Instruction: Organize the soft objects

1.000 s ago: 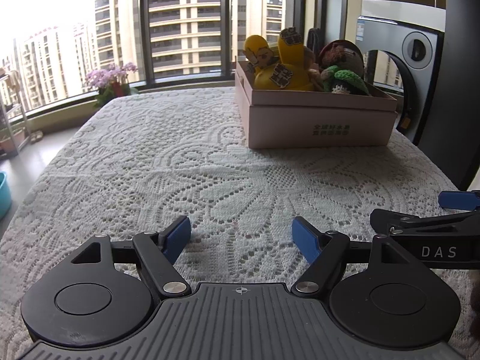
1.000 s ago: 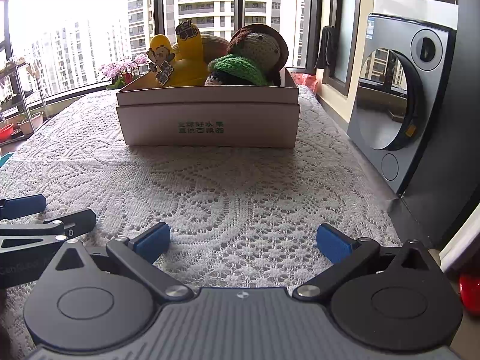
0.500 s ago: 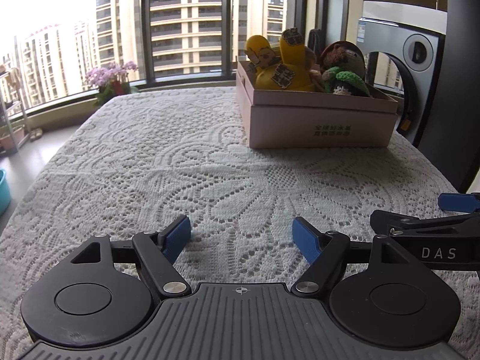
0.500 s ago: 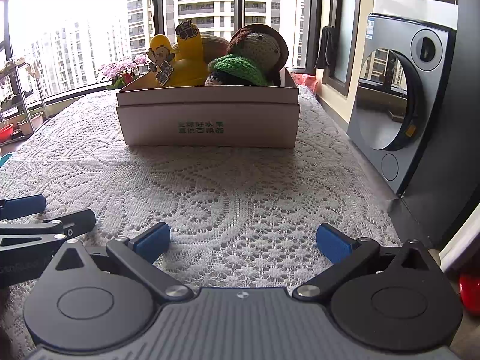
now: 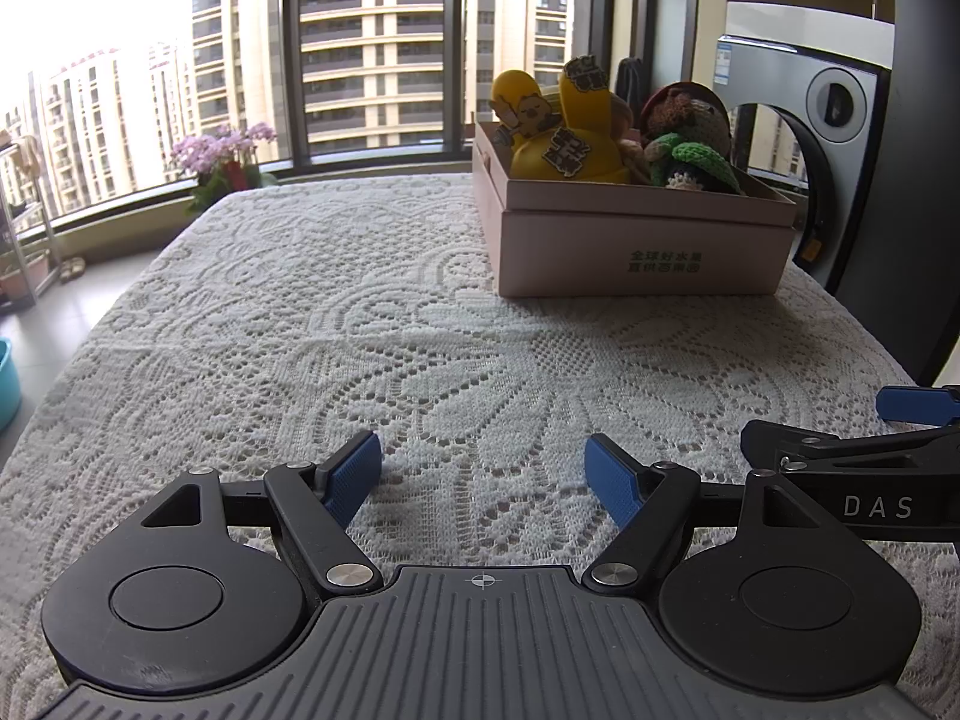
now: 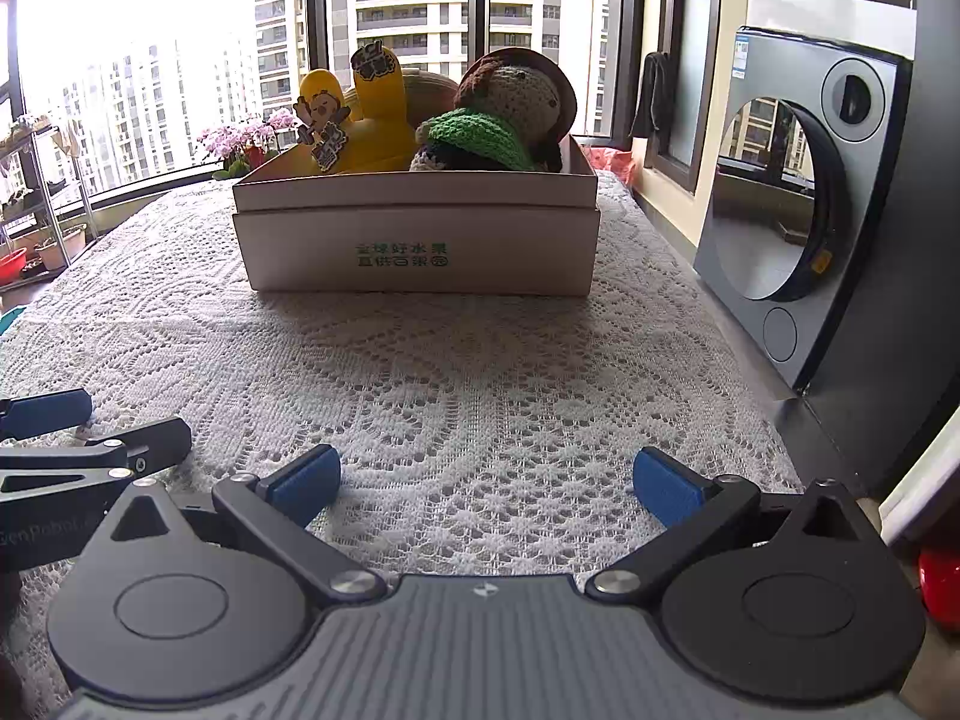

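Both sets of jaws stand wide apart with nothing between them; the left gripper (image 5: 483, 471) hangs low over the lace tablecloth (image 5: 336, 324), its blue pads (image 5: 351, 477) parted over bare lace, and the right gripper (image 6: 486, 477) sits just beside it at the near end of the table, its blue fingertips (image 6: 666, 486) likewise spread and empty; from the left wrist view the right gripper shows at the right edge, and from the right wrist view the left gripper shows at the left edge; the soft objects lie well ahead in a pale pink box (image 6: 420, 240) with green lettering on its front, resting on the cloth toward the far right of the table; inside it a yellow plush toy (image 6: 372, 120) stands at the left, and a crocheted doll (image 6: 510, 111) with a brown hat and green scarf leans at the right, touching it; a washing machine (image 6: 798, 210) stands off the table's right side; pink flowers (image 5: 225, 147) sit by the window.
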A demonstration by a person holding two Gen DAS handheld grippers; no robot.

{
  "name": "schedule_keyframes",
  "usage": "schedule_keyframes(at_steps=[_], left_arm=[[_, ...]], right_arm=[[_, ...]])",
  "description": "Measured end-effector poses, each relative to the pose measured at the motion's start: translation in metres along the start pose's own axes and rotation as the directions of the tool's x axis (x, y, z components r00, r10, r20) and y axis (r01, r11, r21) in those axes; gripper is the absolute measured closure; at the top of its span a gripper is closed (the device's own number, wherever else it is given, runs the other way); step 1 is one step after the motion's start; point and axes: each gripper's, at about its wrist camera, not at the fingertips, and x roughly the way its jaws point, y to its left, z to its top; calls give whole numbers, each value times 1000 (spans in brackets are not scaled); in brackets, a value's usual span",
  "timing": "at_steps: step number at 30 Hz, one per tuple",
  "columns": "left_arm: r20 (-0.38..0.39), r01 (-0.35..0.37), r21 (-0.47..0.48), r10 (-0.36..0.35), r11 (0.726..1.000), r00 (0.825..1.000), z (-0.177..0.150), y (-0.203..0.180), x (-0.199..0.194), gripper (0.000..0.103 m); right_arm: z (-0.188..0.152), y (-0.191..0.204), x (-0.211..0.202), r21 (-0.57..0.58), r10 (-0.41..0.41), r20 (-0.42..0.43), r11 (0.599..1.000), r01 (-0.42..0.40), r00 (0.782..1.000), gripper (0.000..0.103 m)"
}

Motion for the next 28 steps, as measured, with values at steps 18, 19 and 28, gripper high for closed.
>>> schedule_keyframes(at_steps=[18,19,28], left_arm=[[-2,-3,4,3,1000,1000,1,-1,1,22],[-2,-5,5,5,1000,1000,1,0,1,22],[-1,-2,2,2,1000,1000,1,0,1,22]], right_arm=[[0,0,0,0,0,0,1000,0,1000,0],[0,0,0,0,0,0,1000,0,1000,0],[0,0,0,0,0,0,1000,0,1000,0]])
